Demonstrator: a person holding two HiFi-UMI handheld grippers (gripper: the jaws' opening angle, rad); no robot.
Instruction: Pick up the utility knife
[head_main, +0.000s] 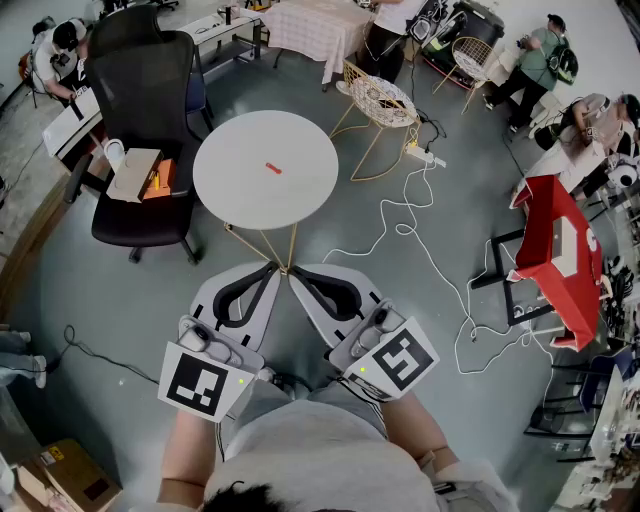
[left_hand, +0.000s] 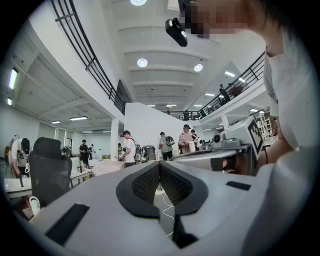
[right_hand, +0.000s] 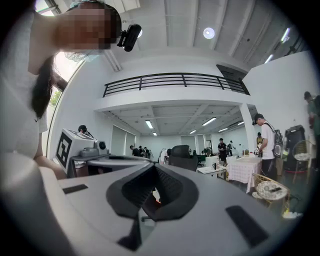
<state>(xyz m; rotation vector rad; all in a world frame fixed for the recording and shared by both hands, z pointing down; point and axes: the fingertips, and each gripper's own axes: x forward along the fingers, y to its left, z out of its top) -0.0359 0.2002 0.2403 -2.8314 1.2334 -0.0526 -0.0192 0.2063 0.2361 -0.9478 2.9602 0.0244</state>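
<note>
Low before me, left tool (head_main: 273, 268) and right tool (head_main: 296, 272) sit closed and empty, tips side by side. Ahead, the utility knife (head_main: 273, 168) lies central on the surface (head_main: 305, 195), away from its edges.

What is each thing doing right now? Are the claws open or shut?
Left claw: shut, nothing in it.
Right claw: shut, nothing in it.
Utility knife: lying flat on the round table, not touched.
Black chair: nobody sitting, a box lies on its seat.
</note>
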